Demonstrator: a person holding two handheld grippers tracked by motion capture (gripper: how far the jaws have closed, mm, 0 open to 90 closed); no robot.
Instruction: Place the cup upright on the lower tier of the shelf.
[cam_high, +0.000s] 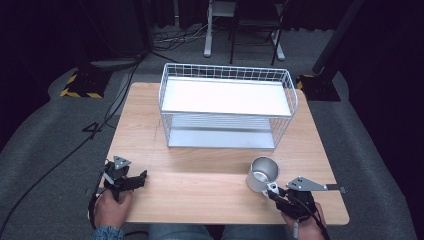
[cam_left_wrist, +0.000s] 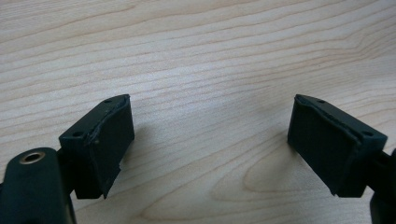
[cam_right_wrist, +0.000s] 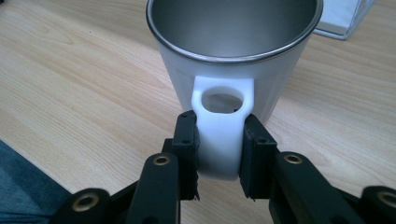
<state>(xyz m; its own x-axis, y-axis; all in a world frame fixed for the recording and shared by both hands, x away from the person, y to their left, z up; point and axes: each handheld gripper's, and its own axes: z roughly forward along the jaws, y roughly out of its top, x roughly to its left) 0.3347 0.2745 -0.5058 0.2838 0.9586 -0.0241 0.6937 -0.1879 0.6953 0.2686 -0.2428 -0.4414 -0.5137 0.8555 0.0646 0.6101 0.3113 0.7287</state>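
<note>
A white steel-lined mug (cam_right_wrist: 233, 60) stands upright near the front right of the wooden bench (cam_high: 200, 195), its handle (cam_right_wrist: 222, 135) clamped between the jaws of the right gripper (cam_right_wrist: 219, 156). The left gripper (cam_left_wrist: 210, 140) rests at the bench's front left, jaws spread wide. A two-tier wire rack (cam_high: 227, 105) stands behind.
</note>
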